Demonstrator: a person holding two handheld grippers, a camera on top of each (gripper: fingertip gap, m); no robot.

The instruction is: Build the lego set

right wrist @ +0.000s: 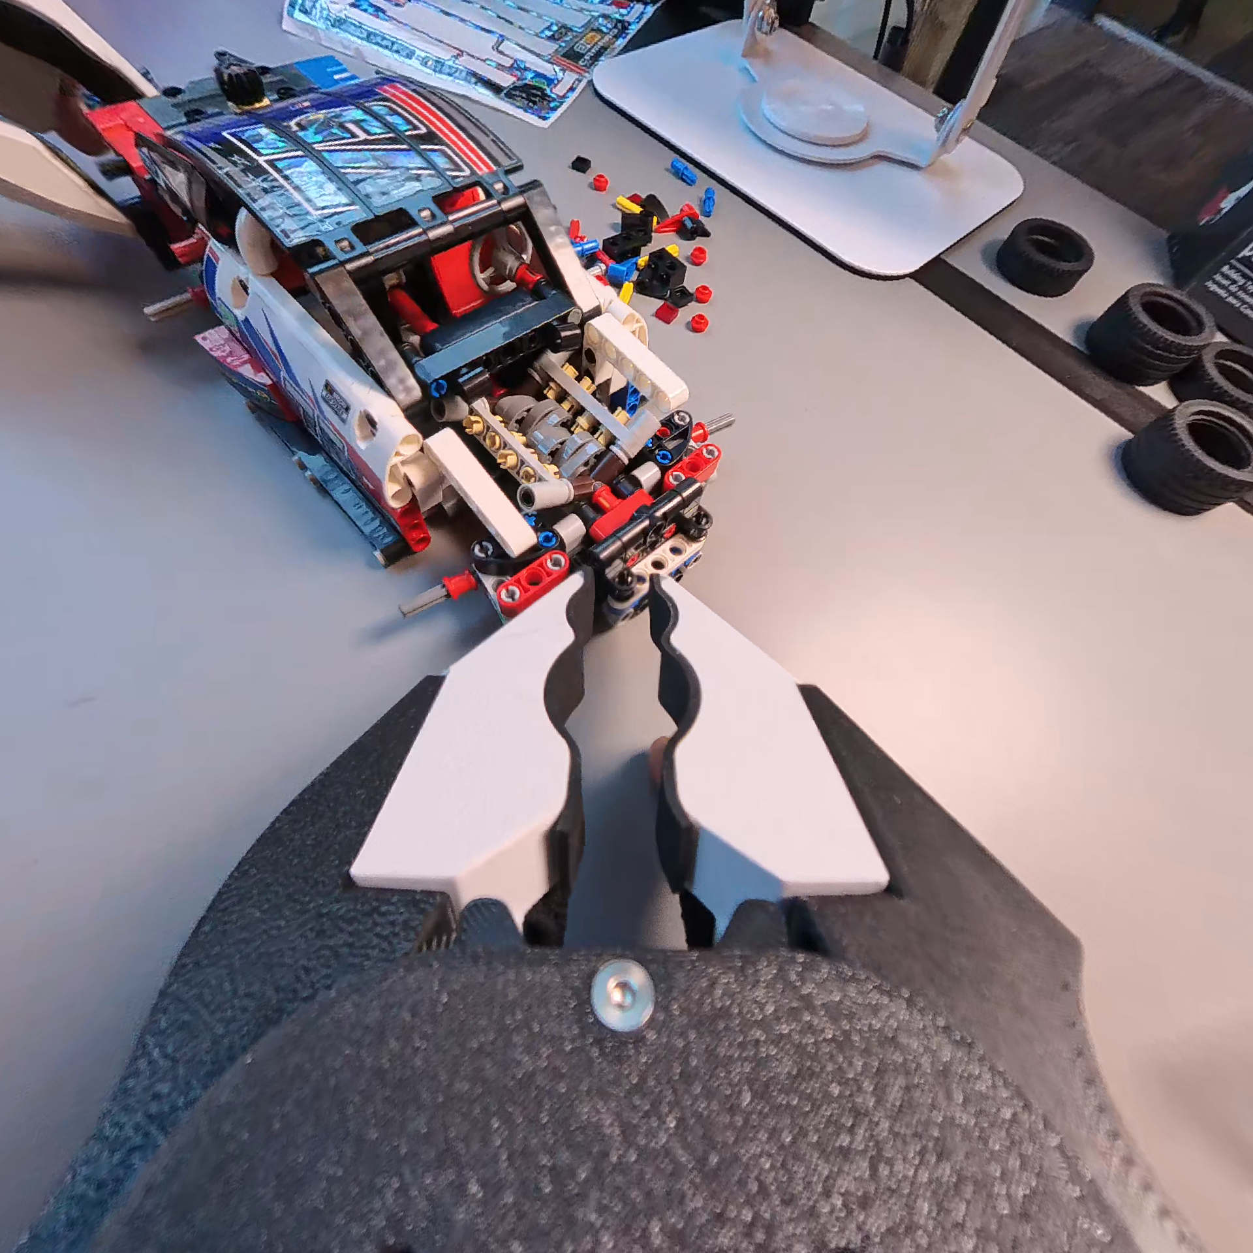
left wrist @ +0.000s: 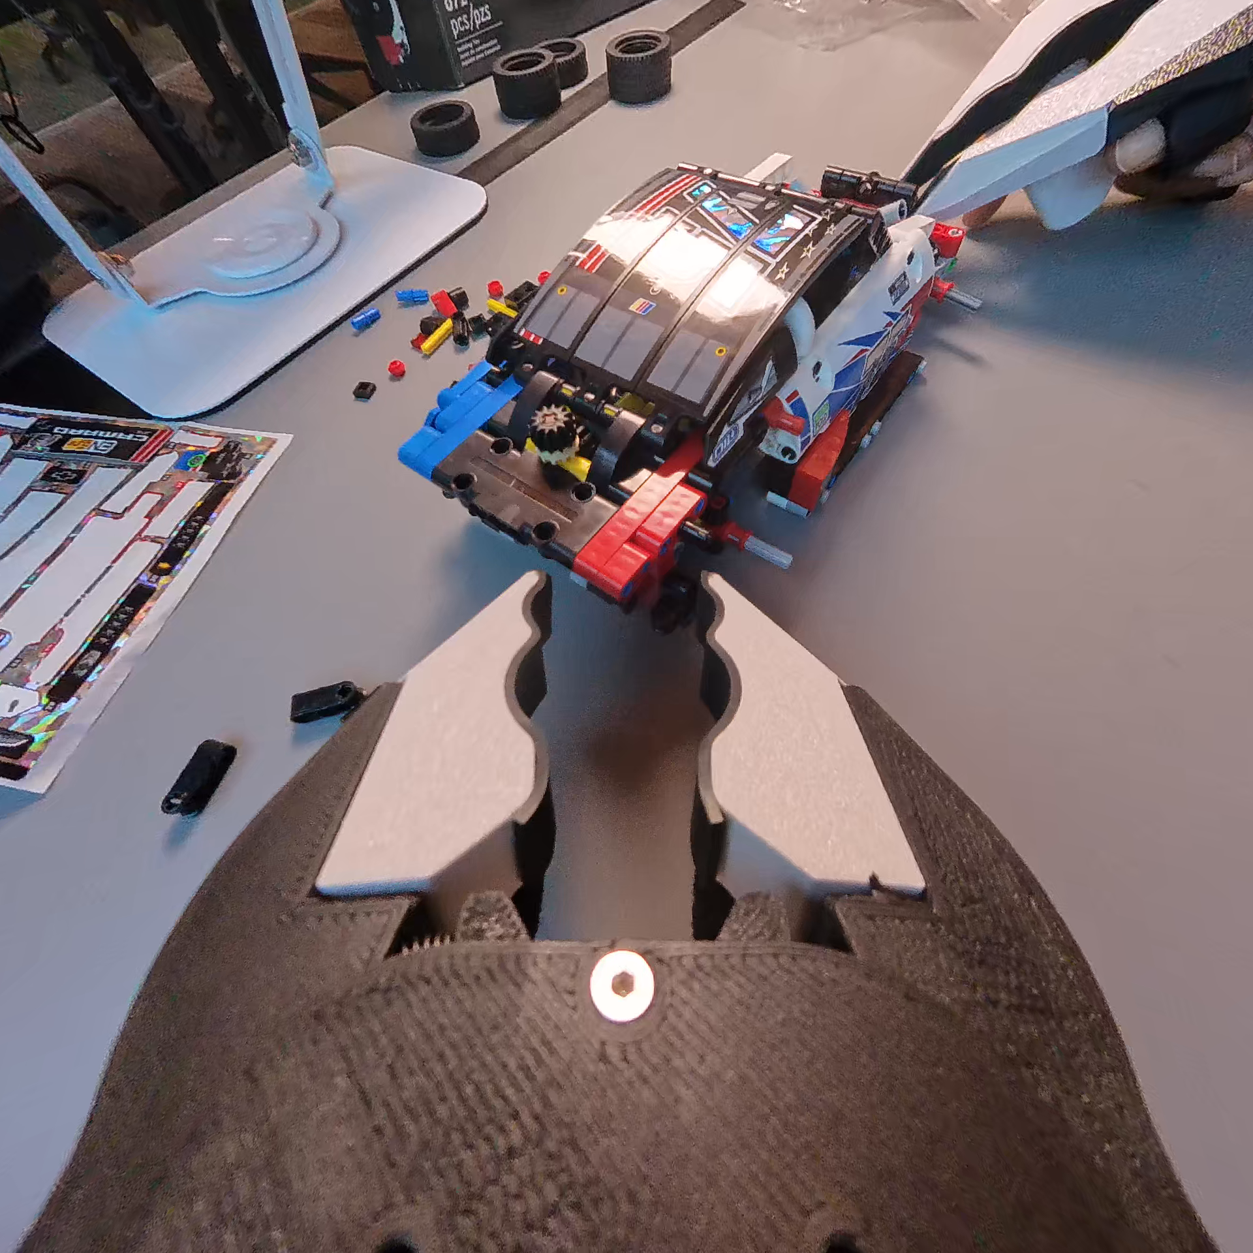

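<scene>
A partly built lego car (left wrist: 678, 305) stands on the grey table, with a black stickered roof, white sides and no wheels. My left gripper (left wrist: 624, 583) is closed around the red and black corner of its rear end. It also shows in the right wrist view (right wrist: 74, 115) at the top left, at the car's rear. My right gripper (right wrist: 622, 586) is closed on the black and white beams at the car's (right wrist: 352, 169) open front, where the engine parts show. In the left wrist view, the right gripper (left wrist: 915, 196) is at the car's far end.
Several black tyres (left wrist: 525, 81) (right wrist: 1152, 332) lie at the table's far edge. Small loose parts (left wrist: 447, 319) (right wrist: 651, 251) are beside the car. Also here: a sticker sheet (left wrist: 88, 542) (right wrist: 461, 47), a white stand base (left wrist: 271, 271) (right wrist: 813, 135), and two black connectors (left wrist: 325, 702) near my left gripper. About 20 cm separates my left fingertips from my right.
</scene>
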